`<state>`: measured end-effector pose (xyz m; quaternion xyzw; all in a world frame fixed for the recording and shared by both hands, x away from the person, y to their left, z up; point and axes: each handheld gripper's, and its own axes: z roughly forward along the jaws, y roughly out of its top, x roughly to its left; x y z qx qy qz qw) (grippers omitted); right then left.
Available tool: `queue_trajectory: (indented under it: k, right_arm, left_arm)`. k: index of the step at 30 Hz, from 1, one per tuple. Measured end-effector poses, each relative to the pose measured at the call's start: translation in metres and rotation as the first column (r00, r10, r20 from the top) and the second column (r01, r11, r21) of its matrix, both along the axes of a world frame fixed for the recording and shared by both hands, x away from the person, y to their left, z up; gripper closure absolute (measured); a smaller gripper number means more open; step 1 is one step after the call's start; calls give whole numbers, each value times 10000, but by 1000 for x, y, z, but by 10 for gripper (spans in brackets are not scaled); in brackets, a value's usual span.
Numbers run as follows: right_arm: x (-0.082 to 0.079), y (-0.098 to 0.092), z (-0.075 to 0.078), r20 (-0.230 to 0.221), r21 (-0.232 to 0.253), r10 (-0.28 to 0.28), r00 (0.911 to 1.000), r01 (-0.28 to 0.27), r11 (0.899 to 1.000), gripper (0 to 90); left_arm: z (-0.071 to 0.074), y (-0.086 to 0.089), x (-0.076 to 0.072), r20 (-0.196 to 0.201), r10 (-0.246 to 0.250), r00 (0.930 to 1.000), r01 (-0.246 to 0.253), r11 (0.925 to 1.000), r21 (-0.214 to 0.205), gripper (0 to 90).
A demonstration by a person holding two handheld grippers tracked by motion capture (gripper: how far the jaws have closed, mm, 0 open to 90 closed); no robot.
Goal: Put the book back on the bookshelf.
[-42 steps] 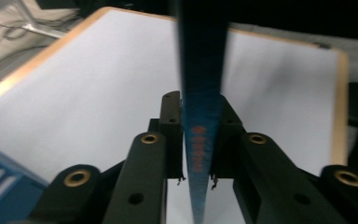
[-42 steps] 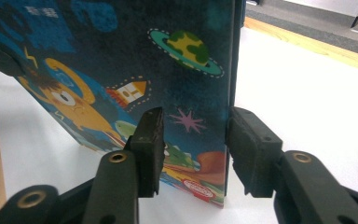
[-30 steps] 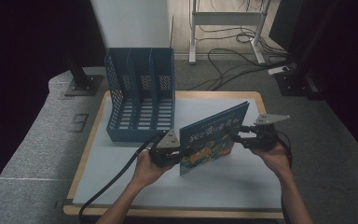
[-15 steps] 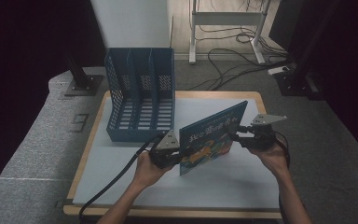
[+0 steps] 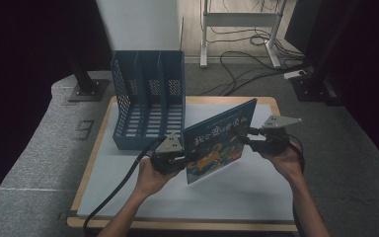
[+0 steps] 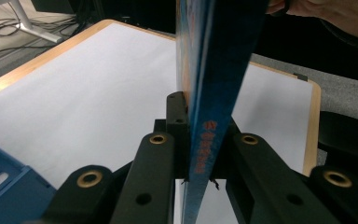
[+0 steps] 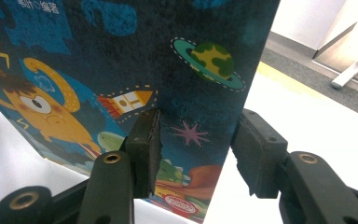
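A thin picture book (image 5: 218,140) stands on its edge above the white counter (image 5: 256,187), tilted, with its cover toward the person. It is at about 4 o'clock from the blue file rack (image 5: 148,98), near it but apart from it.

The left gripper (image 5: 183,160) has its jaws closed on the lower left part of the book — in the left gripper view the spine (image 6: 205,135) runs up straight between the two pads, pinched tight. The right gripper (image 5: 246,139) is at the book's right edge, at about 3 o'clock of the cover. Its jaws have just been closing with the book edge between them; one pad (image 7: 145,149) lies at the cover, the other pad (image 7: 257,154) is apart from the book, so this side does not grip yet.

I judge the book light and rather stiff as a whole, but thin — it can bend or swing if held at one corner only. The glossy cover may slip. Best hold is near the spine and on the opposite edge, both pads flat on the covers.
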<state>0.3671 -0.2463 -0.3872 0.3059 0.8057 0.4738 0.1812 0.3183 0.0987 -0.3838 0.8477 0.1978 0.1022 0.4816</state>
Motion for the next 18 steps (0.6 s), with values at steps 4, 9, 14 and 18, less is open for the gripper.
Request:
queue_trajectory:
  k: [4, 9, 14, 18]
  right_arm:
    - [2, 6, 4, 33, 12, 94, 10000, -94, 10000, 523]
    - [7, 17, 10, 53, 67, 225, 9997, -225, 9997, 523]
    - [13, 29, 17, 79, 132, 367, 9993, -368, 9992, 523]
    - [18, 38, 24, 149, 133, 489, 9987, -491, 9987, 523]
  left_arm:
    - [6, 6, 0, -104, 89, 9999, -89, 10000, -20, 832]
    - [14, 16, 0, -157, 245, 9996, -244, 9997, 43, 831]
    - [22, 26, 1, -102, 439, 9990, -439, 9990, 63, 831]
    - [29, 35, 1, -23, 587, 9983, -587, 9983, 26, 831]
